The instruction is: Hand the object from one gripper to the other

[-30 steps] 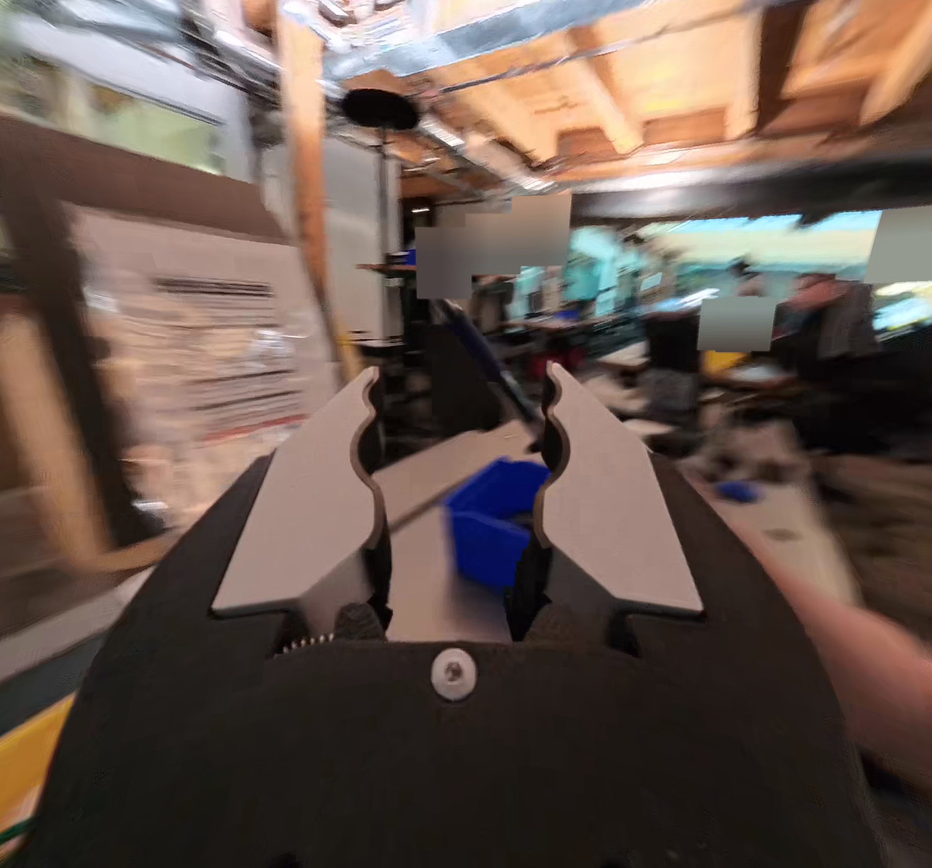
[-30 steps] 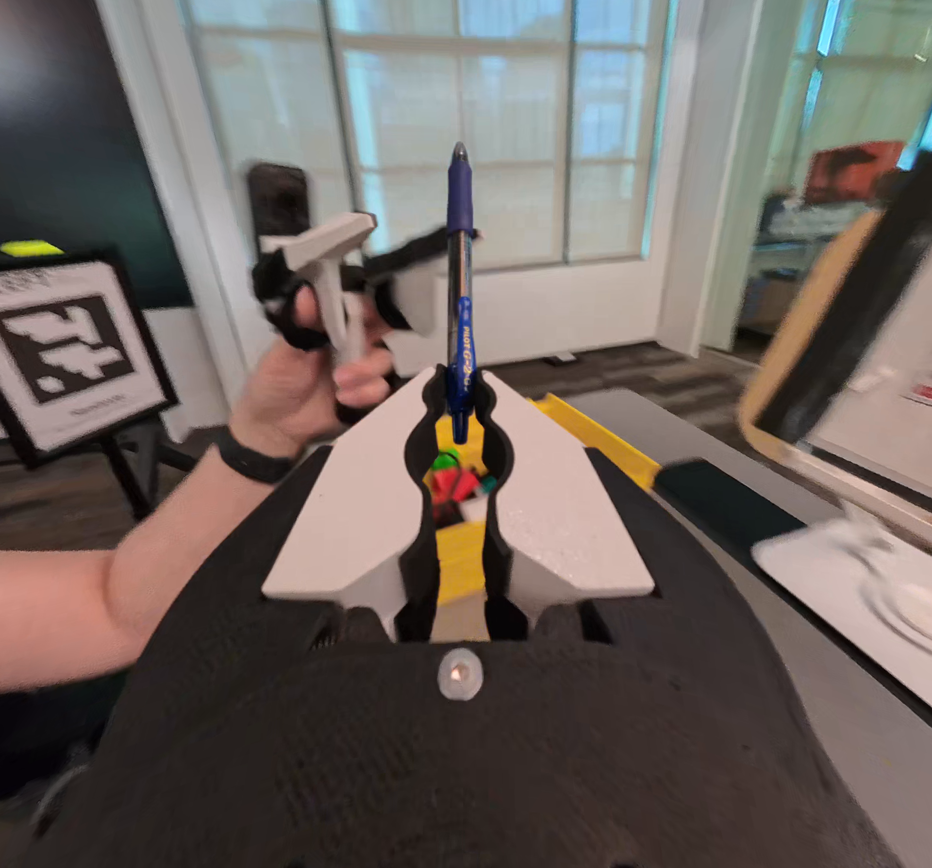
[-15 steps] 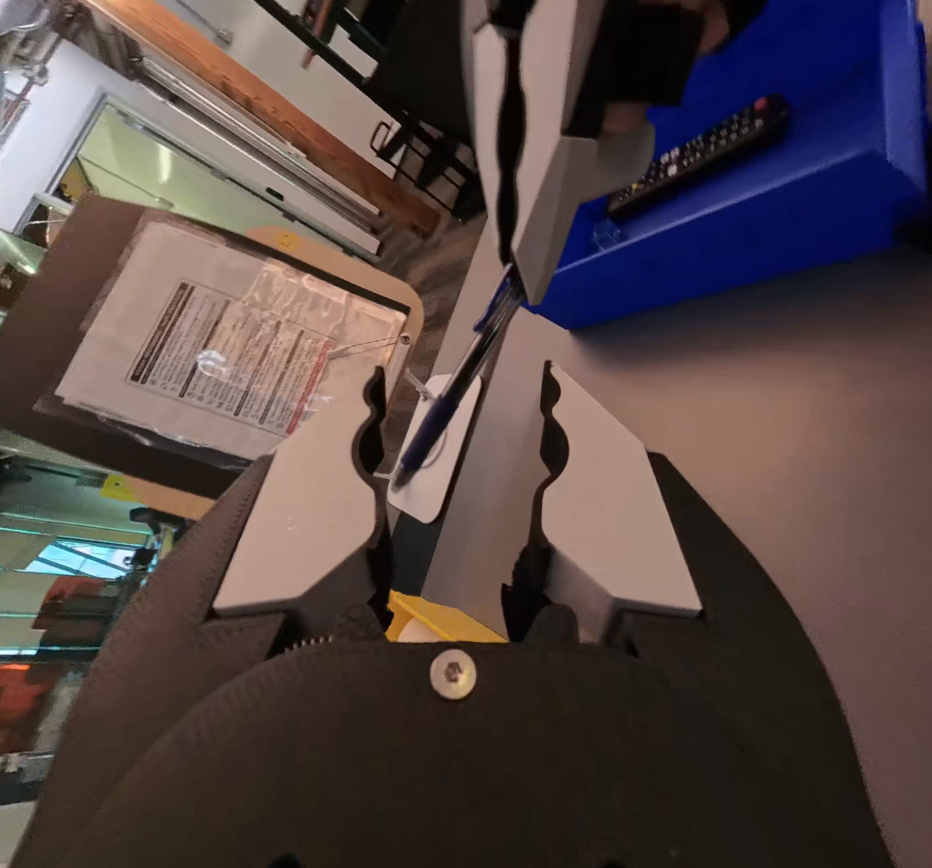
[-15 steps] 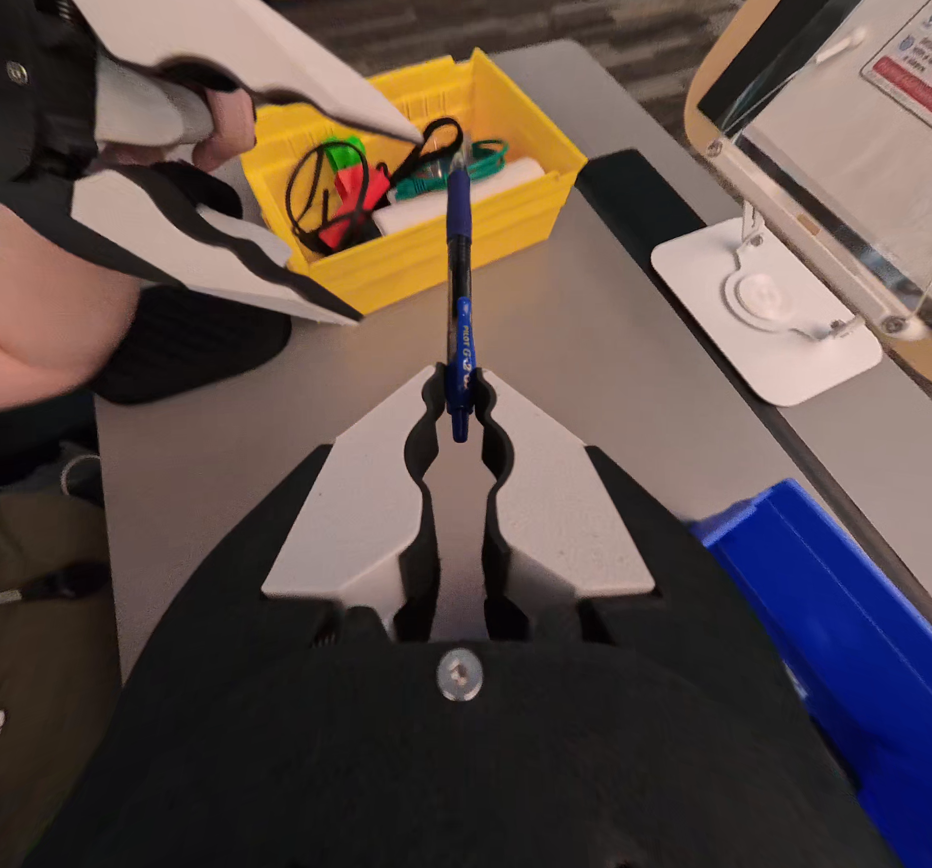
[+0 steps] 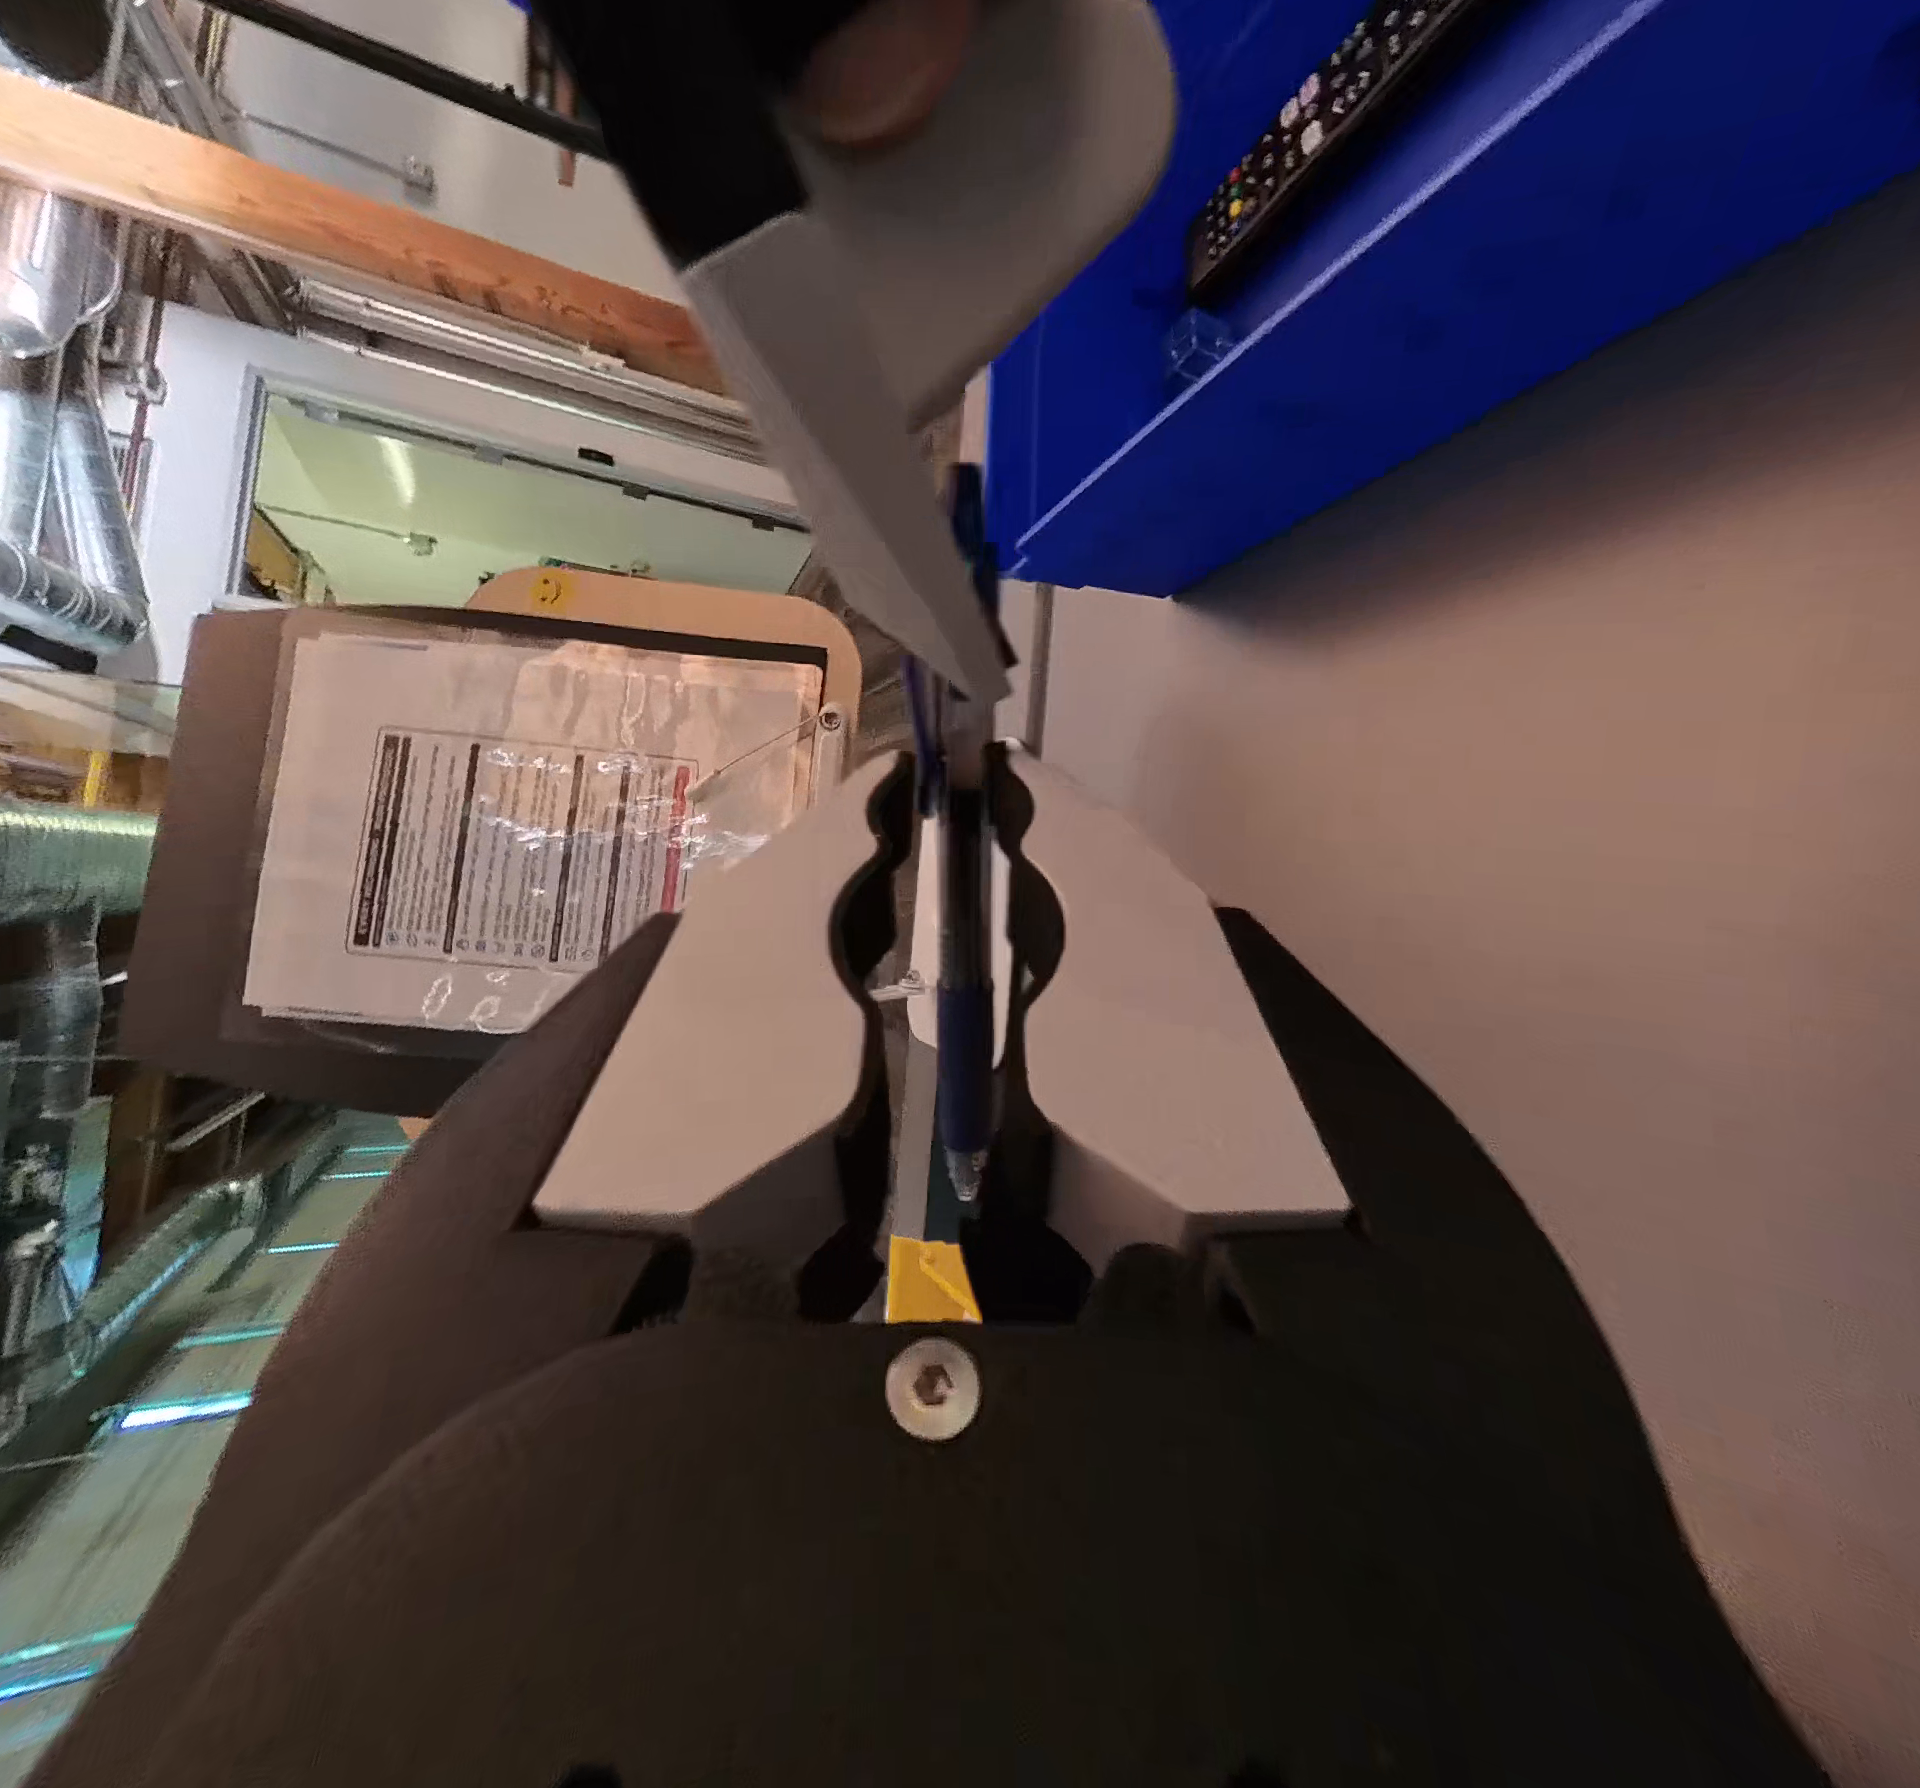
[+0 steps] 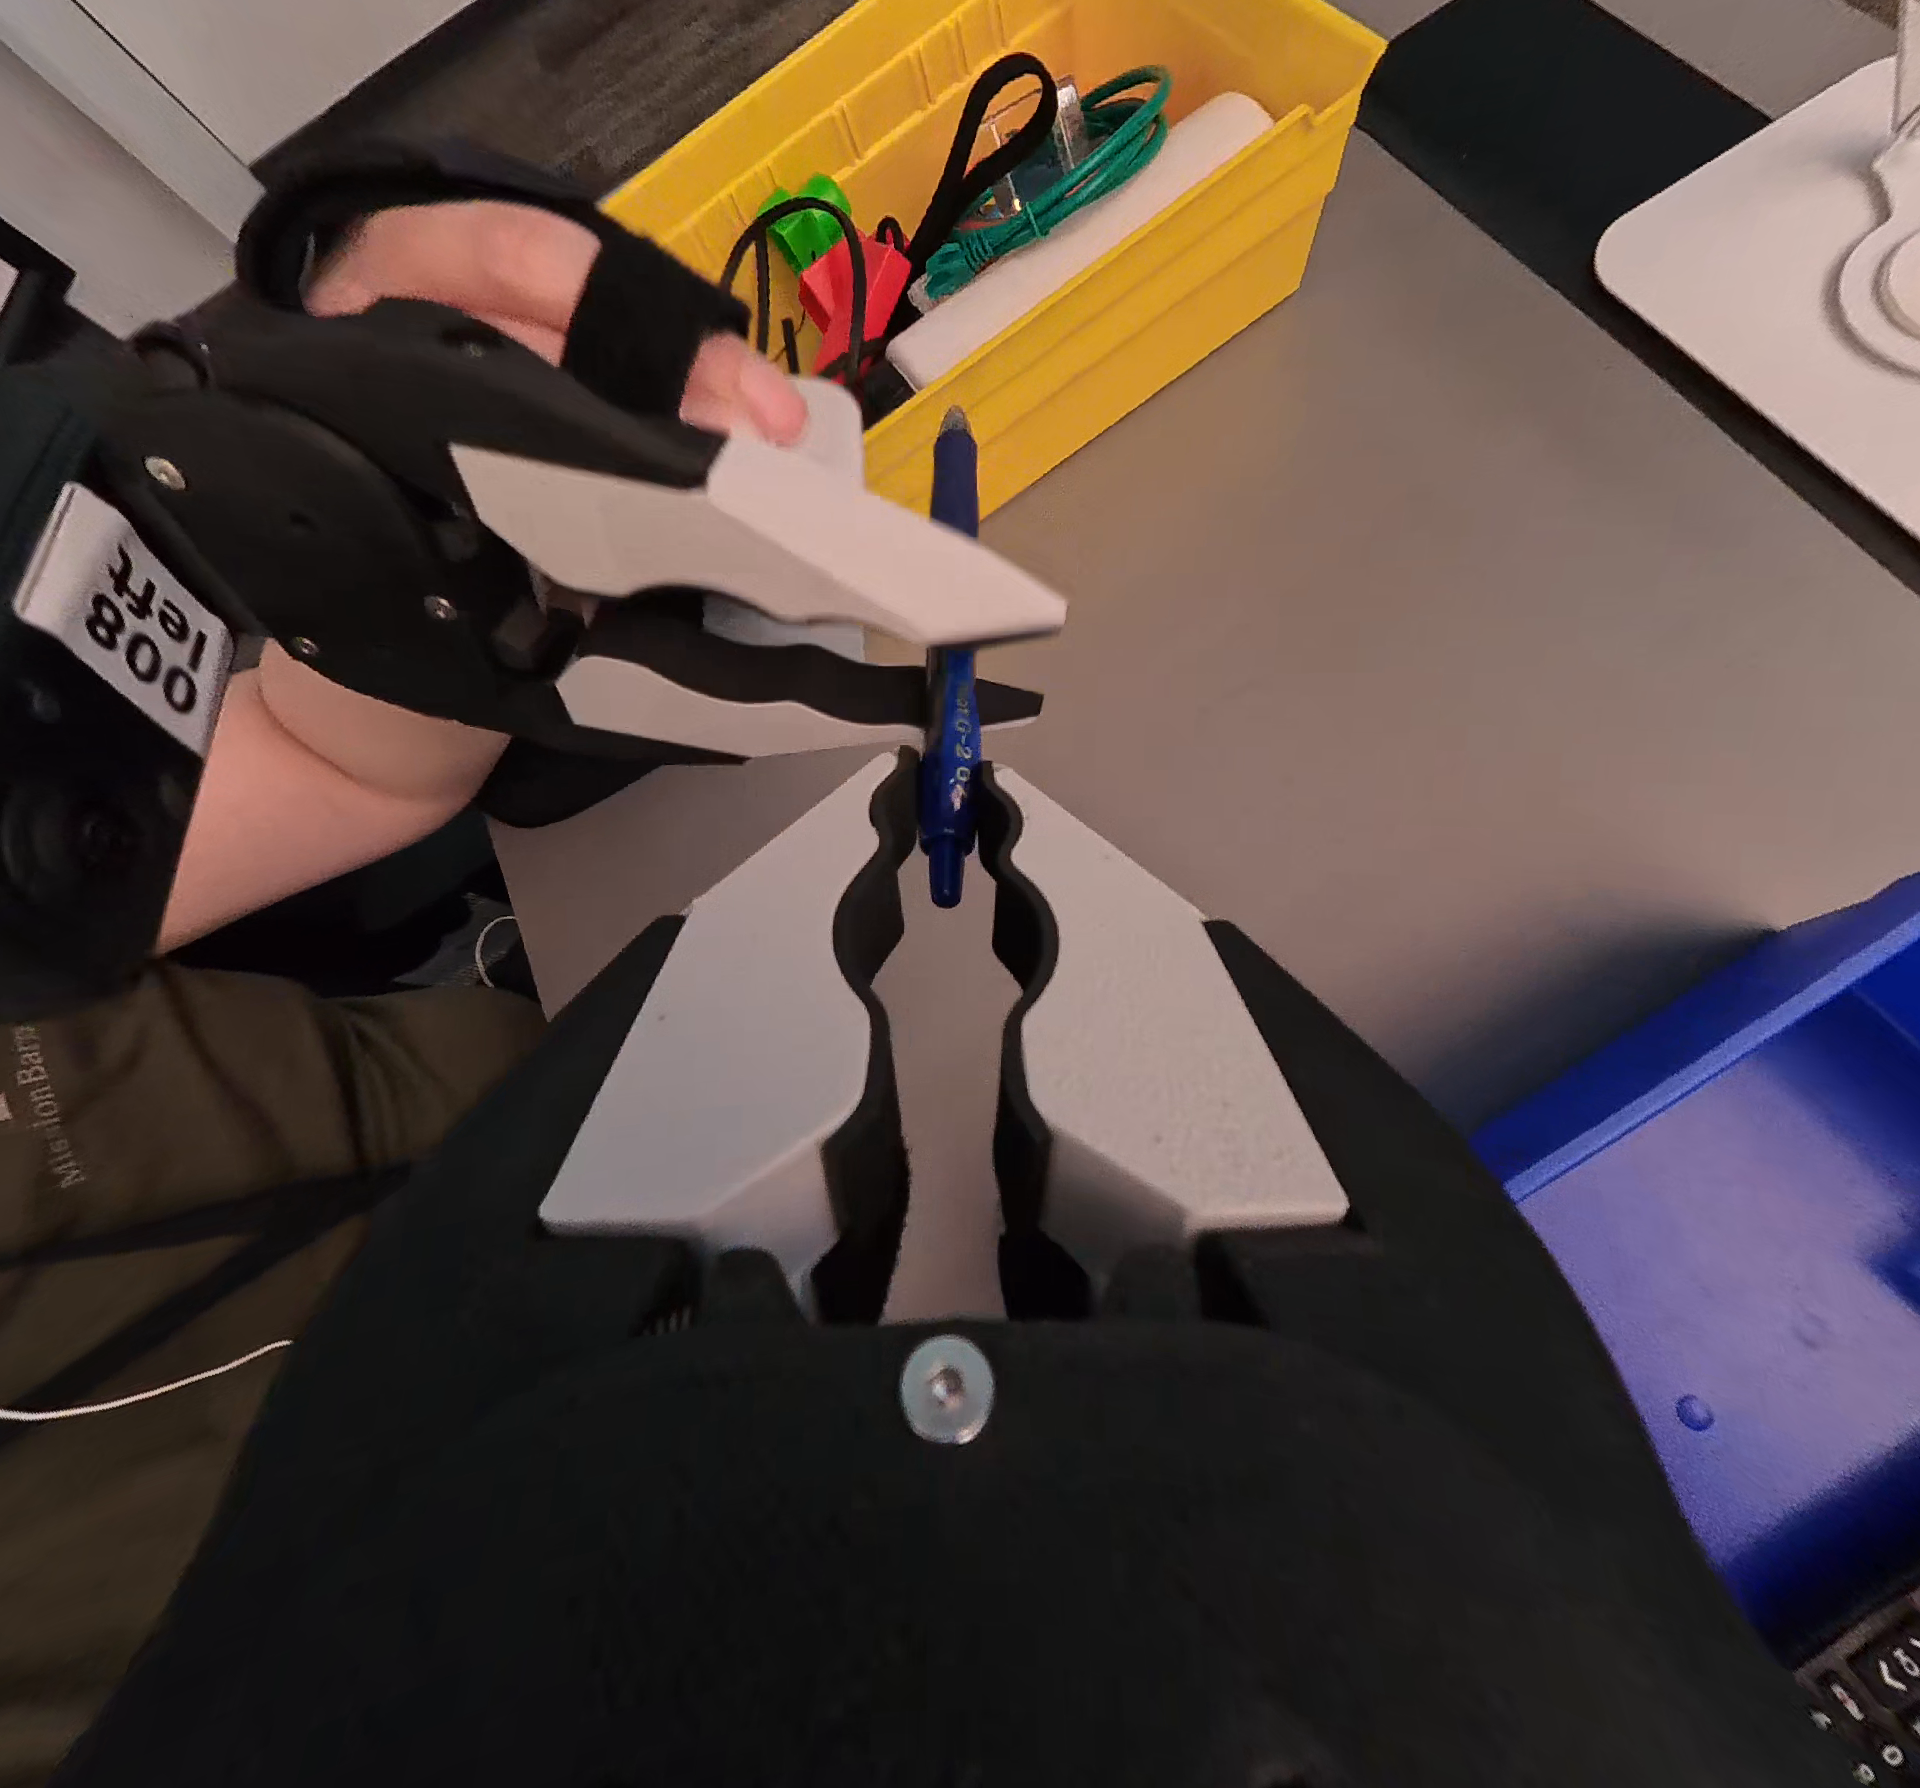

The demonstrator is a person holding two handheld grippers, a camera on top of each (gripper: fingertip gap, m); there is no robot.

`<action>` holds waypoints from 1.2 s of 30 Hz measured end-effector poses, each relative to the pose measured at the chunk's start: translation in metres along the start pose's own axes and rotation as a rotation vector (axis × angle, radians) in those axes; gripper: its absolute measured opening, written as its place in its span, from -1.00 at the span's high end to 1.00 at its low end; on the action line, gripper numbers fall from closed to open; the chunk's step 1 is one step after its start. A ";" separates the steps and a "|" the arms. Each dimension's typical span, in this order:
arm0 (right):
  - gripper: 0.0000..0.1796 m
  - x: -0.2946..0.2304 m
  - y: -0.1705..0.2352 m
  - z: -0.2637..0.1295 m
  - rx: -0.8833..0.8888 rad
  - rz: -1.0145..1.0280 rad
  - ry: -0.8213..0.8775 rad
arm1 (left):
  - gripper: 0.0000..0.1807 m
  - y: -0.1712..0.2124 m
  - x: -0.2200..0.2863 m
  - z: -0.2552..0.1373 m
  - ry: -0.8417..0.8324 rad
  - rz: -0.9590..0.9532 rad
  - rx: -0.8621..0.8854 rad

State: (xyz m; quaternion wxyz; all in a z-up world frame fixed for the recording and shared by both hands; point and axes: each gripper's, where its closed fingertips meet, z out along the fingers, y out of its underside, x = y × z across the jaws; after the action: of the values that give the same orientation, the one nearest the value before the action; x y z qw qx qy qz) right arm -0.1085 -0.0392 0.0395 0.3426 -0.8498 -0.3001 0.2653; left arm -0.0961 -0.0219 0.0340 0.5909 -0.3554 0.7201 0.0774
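A blue pen (image 6: 954, 502) stands upright over the grey table (image 6: 1351, 647). My right gripper (image 6: 943, 782) is shut on the pen's lower end. My left gripper (image 6: 1023, 658) comes in from the left and is shut on the barrel just above the right fingertips. In the left wrist view the pen (image 5: 961, 1032) runs down between the fingers of my left gripper (image 5: 951, 772), with its tip towards the camera. There the right gripper (image 5: 971, 678) reaches in from above, edge-on.
A yellow bin (image 6: 1143, 284) with cables and small parts stands behind the pen. A blue bin (image 6: 1714, 1167) is at the right, and it holds a black remote (image 5: 1371, 76). A sign stand with a white base (image 6: 1766, 284) is at the far right. My left and right fingertips are right by each other.
My left gripper swung in from the left and its wide-open jaws came together on the pen just above the right fingertips. My right gripper kept its hold and lowered the pen towards the table.
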 end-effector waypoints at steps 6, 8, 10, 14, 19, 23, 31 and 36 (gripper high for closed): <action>0.67 0.008 -0.019 -0.016 0.127 -0.156 0.088 | 0.87 0.001 -0.019 -0.006 -0.072 -0.062 0.008; 0.52 0.006 -0.037 -0.031 0.249 -0.275 0.144 | 0.87 0.006 -0.041 -0.015 -0.143 -0.150 0.033; 0.44 -0.002 -0.057 -0.050 0.392 -0.369 0.176 | 0.87 0.010 -0.066 -0.029 -0.206 -0.324 0.098; 0.45 -0.033 -0.086 -0.082 0.677 -0.484 0.097 | 0.87 -0.005 -0.100 -0.060 -0.111 -0.846 0.445; 0.47 -0.061 -0.084 -0.070 0.715 -0.485 -0.169 | 0.87 -0.021 -0.124 -0.104 0.227 -1.305 0.922; 0.50 -0.074 -0.087 -0.045 0.703 -0.403 -0.351 | 0.87 -0.022 -0.122 -0.108 0.297 -1.316 0.964; 0.89 -0.083 -0.085 -0.009 0.612 -0.268 -0.553 | 0.87 -0.032 -0.116 -0.106 0.348 -1.310 0.969; 0.89 -0.059 -0.104 -0.043 0.758 -0.050 -0.569 | 0.26 -0.018 -0.123 -0.099 0.263 -1.317 0.874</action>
State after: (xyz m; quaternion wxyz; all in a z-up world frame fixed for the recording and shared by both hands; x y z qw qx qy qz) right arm -0.1547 -0.0376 0.1584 0.5389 -0.5509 -0.2843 0.5703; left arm -0.1580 -0.0363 0.1796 0.5113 -0.4502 0.3911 -0.6188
